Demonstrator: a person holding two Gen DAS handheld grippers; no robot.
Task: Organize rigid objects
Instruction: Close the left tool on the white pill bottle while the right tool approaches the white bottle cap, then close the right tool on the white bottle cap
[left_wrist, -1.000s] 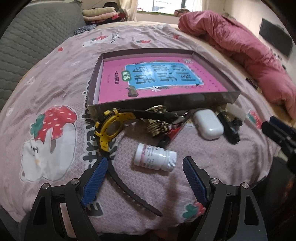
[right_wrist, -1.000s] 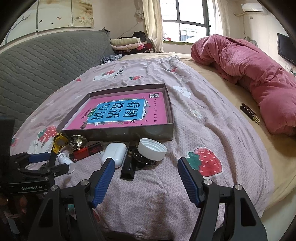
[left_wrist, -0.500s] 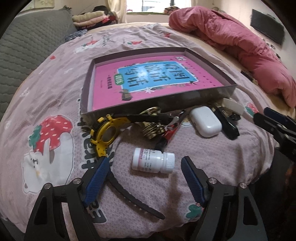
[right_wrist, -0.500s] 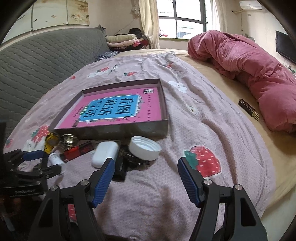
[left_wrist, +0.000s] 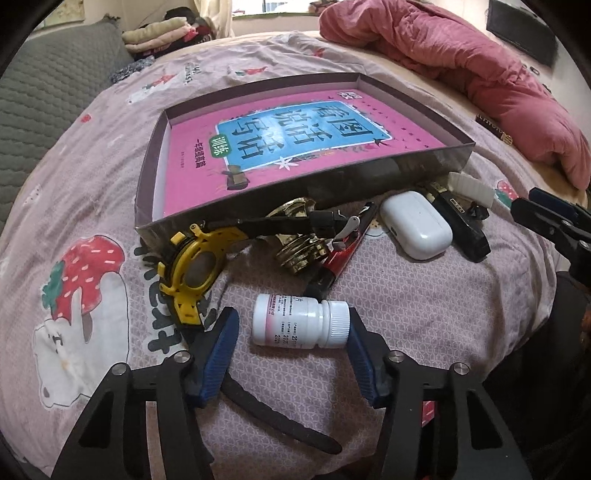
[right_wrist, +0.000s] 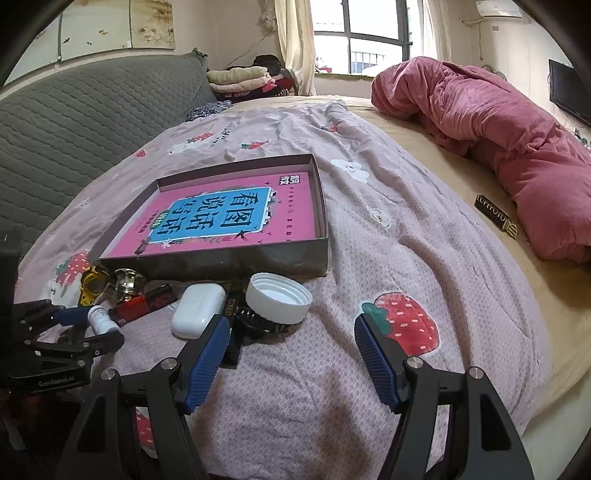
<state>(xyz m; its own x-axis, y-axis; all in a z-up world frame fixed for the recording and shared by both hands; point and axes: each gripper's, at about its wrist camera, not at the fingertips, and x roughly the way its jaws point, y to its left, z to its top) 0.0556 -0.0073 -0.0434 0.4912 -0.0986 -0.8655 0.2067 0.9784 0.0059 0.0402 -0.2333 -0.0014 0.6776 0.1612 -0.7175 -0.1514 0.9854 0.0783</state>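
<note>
On the bed, at 6 o'clock from the box (left_wrist: 155, 192), I've brought my left hand-held gripper (left_wrist: 291, 334), jaws apart, around the pill bottle (left_wrist: 301, 325); next I close. Right hand-held gripper (right_wrist: 291, 350) is apart, empty, near the cap (right_wrist: 279, 301).

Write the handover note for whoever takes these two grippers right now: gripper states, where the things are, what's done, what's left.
Left gripper: open, its fingers either side of the white pill bottle, which lies on its side on the bedspread; not yet gripped.
Right gripper: open, holding nothing, low over the bedspread near the white screw cap.
The box holds only the pink book.
In front of the box, loose: yellow watch, brass knob, red clip, white earbud case, black rectangular item.
Done: nothing sorted into the box.
Left: probably close on the bottle, box it, then the rest.
</note>
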